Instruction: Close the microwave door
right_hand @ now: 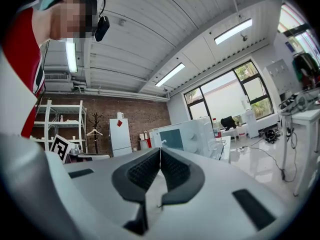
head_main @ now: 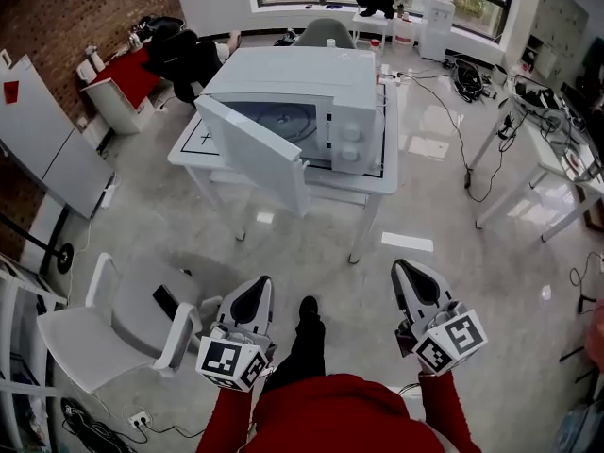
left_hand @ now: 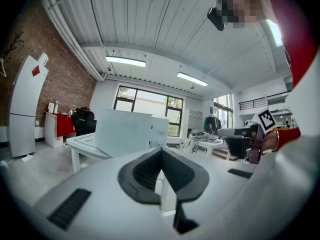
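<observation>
The left gripper hung low in front of the person, well short of the microwave, with its dark jaws pressed together and nothing between them. Its own view showed the pads meeting at the tip, with the appliance well ahead of them.

The microwave door stood partly open. It was hinged at the microwave's left front corner, and its free edge angled out toward the person. The oven sat on a white table with its two control knobs on the right of the open cavity.

The right gripper was also well back from the microwave. It too was closed and empty, its pads touching.

The door looked like a light, stiff panel that should swing easily on its hinge, so gripping it seemed unnecessary. Judging by how it stood, a closed jaw tip laid flat on the face turned toward the person, close to the free edge and away from the hinge, would give the most leverage. That face looked smooth, so a tip might skid along it. The latch would probably need a firm last press. Too hard a shove could slide the whole oven on the table.
</observation>
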A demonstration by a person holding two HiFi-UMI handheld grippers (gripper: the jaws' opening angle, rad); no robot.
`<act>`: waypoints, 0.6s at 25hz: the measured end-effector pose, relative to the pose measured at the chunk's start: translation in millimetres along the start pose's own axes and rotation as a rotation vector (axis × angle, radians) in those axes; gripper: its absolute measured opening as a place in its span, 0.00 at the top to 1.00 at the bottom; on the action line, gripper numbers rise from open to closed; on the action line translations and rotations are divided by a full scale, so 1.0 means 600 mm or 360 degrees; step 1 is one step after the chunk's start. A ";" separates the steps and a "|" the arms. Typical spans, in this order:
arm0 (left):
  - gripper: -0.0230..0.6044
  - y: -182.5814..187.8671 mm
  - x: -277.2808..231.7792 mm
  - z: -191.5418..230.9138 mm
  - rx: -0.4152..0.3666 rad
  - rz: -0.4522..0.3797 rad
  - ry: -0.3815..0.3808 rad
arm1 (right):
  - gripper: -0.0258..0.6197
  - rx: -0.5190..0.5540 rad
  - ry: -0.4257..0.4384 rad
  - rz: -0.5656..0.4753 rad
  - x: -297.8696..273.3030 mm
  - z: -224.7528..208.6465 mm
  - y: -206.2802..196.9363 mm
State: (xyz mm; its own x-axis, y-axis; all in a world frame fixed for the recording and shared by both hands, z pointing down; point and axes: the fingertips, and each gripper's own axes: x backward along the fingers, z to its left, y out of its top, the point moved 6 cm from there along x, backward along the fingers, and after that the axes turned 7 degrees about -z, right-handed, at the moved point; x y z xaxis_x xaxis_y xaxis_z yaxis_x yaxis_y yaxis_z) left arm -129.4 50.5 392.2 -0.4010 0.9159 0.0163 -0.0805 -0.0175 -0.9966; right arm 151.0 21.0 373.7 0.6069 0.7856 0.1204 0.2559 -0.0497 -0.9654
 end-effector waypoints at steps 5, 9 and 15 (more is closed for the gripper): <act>0.95 0.015 -0.116 0.075 0.0021 0.0000 -0.0057 | 0.94 0.0050 -0.0036 0.0001 -0.117 -0.044 0.021; 0.95 0.025 -0.191 0.113 0.0020 0.0008 -0.0167 | 0.94 0.0102 -0.0059 -0.0008 -0.196 -0.069 0.040; 0.95 0.030 -0.231 0.141 0.0039 -0.0020 -0.0271 | 0.94 0.0018 -0.0147 -0.0017 -0.242 -0.056 0.016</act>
State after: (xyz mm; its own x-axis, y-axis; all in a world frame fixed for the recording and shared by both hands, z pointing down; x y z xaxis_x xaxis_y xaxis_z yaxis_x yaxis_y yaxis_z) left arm -152.3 -110.5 378.7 -0.5484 0.8351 0.0442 -0.1078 -0.0182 -0.9940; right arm 90.8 -114.3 354.6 0.5320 0.8397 0.1095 0.2533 -0.0344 -0.9668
